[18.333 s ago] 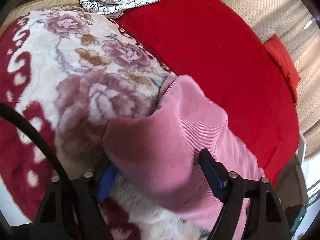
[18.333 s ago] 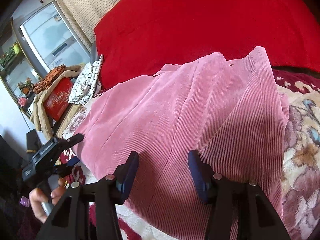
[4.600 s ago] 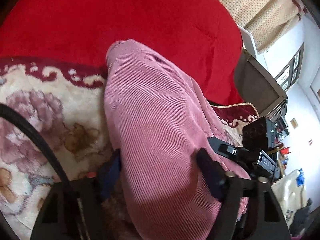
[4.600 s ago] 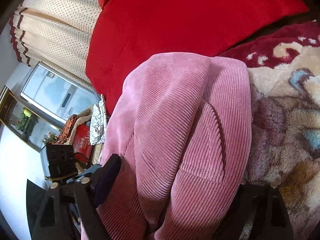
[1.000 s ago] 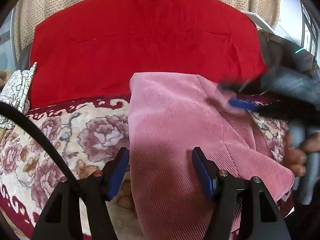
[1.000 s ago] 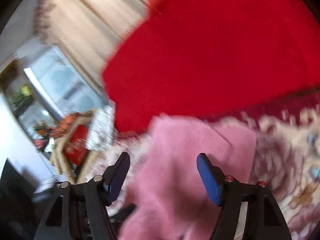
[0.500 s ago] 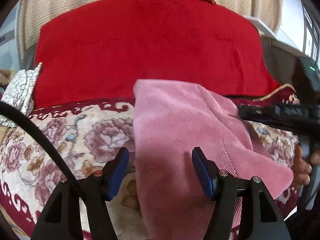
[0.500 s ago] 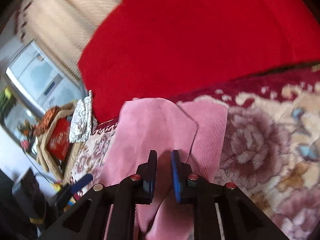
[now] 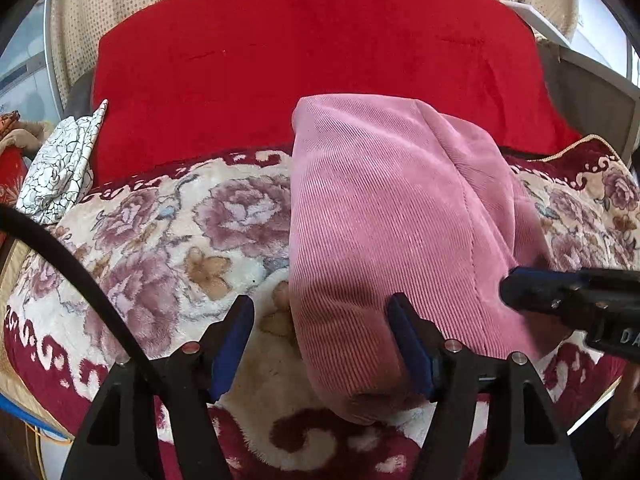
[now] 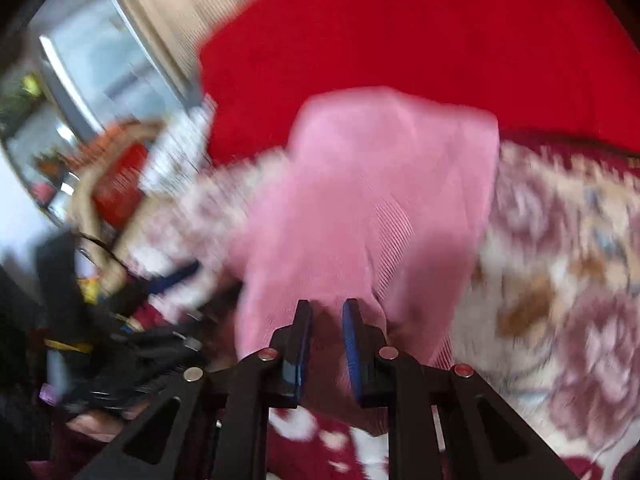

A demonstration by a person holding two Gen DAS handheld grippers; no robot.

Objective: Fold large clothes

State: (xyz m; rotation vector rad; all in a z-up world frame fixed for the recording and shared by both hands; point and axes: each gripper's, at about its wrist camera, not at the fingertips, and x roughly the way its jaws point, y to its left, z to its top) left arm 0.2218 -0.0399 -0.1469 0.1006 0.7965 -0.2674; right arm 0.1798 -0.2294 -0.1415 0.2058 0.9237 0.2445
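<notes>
Lying folded into a long narrow pad on the flowered blanket (image 9: 168, 248), the pink corduroy garment (image 9: 380, 216) runs from the near edge of the bed up to the red cover (image 9: 312, 64). It looks soft, thick and fairly heavy for cloth: the ribs should grip the pads well, but the stacked layers will probably sag and slide apart if only the top one is caught. The near end, where all the layers meet, seems the safest place to take hold, one gripper at each corner.

The left gripper (image 9: 322, 330) hangs over that near end with its fingers well apart, the garment's left edge and the blanket between them, nothing pinched. The right gripper (image 10: 326, 318) has its fingers nearly together at the near right edge; the view is blurred, so whether cloth is caught between them cannot be told.

Compared with a second ago, the right fingers, then spread wide, have just been closing, and that gripper now sits lower at the garment's near right side. The garment keeps the same folded shape. A patterned white cloth (image 9: 60, 168) lies far left.
</notes>
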